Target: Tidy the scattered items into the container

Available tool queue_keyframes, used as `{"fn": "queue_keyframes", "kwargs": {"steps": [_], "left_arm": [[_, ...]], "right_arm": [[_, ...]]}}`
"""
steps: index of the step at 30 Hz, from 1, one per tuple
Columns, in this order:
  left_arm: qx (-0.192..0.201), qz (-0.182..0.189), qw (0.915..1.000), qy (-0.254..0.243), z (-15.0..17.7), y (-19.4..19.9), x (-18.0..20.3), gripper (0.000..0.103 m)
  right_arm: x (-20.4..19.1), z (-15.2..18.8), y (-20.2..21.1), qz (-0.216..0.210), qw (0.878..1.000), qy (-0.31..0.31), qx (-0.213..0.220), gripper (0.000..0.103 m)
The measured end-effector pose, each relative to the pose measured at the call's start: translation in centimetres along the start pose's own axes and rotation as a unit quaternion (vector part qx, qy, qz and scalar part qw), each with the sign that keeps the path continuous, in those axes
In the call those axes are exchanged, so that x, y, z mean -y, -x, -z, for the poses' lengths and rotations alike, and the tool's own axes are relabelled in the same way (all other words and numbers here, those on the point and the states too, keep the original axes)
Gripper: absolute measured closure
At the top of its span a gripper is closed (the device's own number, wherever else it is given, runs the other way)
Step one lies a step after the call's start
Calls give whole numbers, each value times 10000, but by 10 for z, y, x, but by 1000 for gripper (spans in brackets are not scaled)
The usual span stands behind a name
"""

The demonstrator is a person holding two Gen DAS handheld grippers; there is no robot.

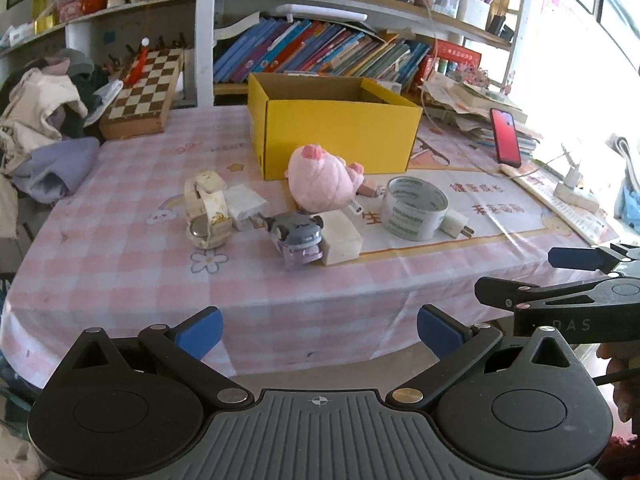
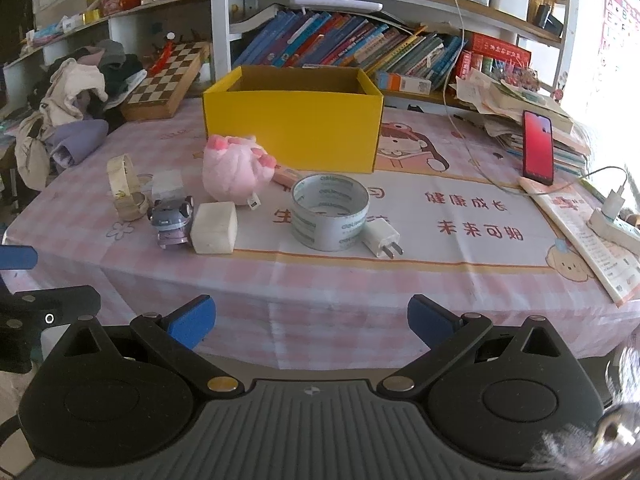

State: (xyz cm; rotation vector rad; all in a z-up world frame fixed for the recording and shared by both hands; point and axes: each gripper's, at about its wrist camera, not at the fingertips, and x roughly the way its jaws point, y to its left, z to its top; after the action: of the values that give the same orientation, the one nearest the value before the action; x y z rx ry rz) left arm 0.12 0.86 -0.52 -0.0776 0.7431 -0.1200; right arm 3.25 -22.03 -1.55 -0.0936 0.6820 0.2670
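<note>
A yellow cardboard box (image 1: 336, 136) (image 2: 292, 128) stands open at the back of the pink checked table. In front of it lie a pink plush pig (image 1: 320, 180) (image 2: 236, 172), a tape roll (image 1: 414, 208) (image 2: 330, 212), a white plug adapter (image 1: 456, 224) (image 2: 382, 238), a white block (image 1: 340, 238) (image 2: 214, 228), a grey-purple toy car (image 1: 298, 238) (image 2: 170, 218), a cream watch (image 1: 206, 210) (image 2: 126, 190) and a white charger (image 1: 246, 206) (image 2: 168, 184). My left gripper (image 1: 319, 334) and right gripper (image 2: 311, 322) both hang open before the table's front edge, holding nothing.
A chessboard box (image 1: 144, 92) and a heap of clothes (image 1: 44, 128) sit at the left. A red-screened phone (image 2: 538, 152), stacked papers, a power strip (image 2: 614, 224) and a cable crowd the right. Bookshelves rise behind the table.
</note>
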Motion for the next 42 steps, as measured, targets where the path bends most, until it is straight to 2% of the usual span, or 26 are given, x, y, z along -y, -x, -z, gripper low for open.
{"fn": "queue_keyframes", "kwargs": {"steps": [4,16,31,42], "left_arm": [[-28,-153,9999,-10,0,-2,-1,0],[-62,-46,10000,-36,-2,1,4,0],[52,-369,9992,-120,-2,5,10,0],[71,-387,9992,-104,-2,6,10,0]], "right_arm": [[-3,1,-1,-44,10000,30,-10,0],[-3,3,4,-122,9999,-61,92,0],[5,6,13,-60,9999,-76,109,0],[4,7,11,-55,9999,-74,90,0]]}}
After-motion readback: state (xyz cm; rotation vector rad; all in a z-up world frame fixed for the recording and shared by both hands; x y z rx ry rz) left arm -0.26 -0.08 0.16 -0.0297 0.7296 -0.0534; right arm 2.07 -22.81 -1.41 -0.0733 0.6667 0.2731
